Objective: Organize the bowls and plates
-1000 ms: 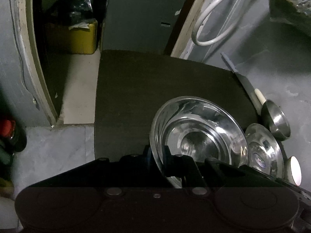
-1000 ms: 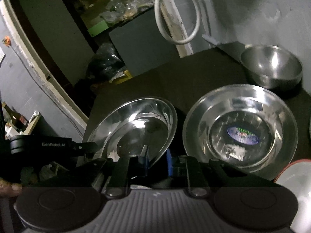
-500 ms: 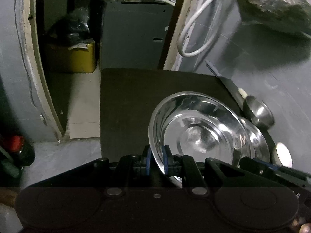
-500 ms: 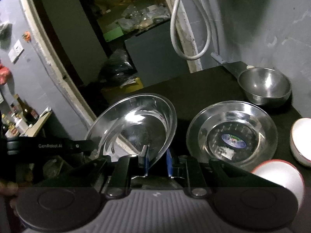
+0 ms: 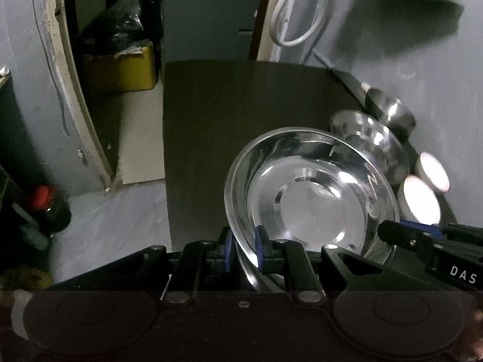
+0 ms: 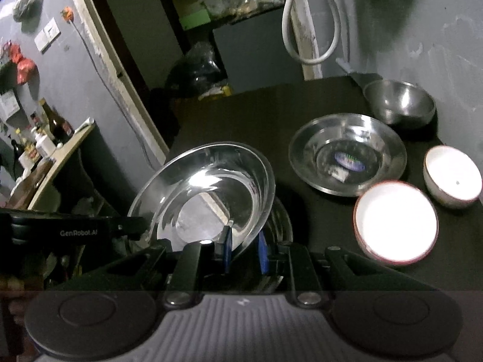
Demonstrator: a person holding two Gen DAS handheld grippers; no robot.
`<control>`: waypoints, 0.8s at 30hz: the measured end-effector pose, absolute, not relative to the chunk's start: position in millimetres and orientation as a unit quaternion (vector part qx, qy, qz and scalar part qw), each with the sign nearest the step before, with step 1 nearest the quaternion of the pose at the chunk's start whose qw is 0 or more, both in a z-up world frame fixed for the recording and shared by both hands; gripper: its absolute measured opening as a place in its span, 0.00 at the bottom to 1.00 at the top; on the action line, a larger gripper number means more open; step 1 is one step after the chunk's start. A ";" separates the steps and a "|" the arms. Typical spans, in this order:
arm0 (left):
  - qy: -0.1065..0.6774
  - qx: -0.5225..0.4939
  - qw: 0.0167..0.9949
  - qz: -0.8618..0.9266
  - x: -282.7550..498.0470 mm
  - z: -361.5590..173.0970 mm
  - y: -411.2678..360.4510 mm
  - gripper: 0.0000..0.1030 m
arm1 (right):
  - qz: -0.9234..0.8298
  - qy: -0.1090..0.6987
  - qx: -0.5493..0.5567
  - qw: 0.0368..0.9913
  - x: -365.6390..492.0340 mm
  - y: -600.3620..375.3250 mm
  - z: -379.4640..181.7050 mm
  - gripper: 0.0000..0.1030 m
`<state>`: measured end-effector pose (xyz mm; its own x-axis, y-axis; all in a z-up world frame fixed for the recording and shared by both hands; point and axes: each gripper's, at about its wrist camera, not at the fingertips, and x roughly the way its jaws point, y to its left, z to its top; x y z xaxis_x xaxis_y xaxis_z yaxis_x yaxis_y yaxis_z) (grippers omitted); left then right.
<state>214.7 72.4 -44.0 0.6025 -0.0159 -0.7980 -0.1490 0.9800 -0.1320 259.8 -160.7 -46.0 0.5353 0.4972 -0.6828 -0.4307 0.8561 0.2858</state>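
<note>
Plate [image 5: 311, 193] pinched at opposite rims by left gripper [image 5: 244, 249] and right gripper [image 6: 245, 249], tilted above table [image 5: 229, 96]. Second plate [image 6: 347, 154], bowls beside.

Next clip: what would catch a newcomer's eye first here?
The shiny steel plate stands out at once, held tilted above the dark table with both grippers' jaws shut on its rim: the right gripper and the left gripper. Next, two glaring white bowls near the table's right edge, beside a second steel plate.
</note>
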 end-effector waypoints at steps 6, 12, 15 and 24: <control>0.463 -0.065 0.883 0.043 212.7 -47.5 58.8 0.17 | 0.261 0.428 0.039 0.865 256.9 -164.8 -52.9 0.21; 0.485 -0.053 0.871 0.050 218.2 -53.3 51.3 0.18 | 0.258 0.443 0.033 0.858 257.4 -166.6 -55.6 0.21; 0.495 -0.055 0.866 0.055 219.5 -57.8 49.3 0.18 | 0.257 0.450 0.027 0.855 258.0 -164.5 -56.8 0.21; 0.501 -0.055 0.861 0.059 219.7 -61.8 46.8 0.19 | 0.252 0.454 0.011 0.854 255.6 -161.4 -57.0 0.22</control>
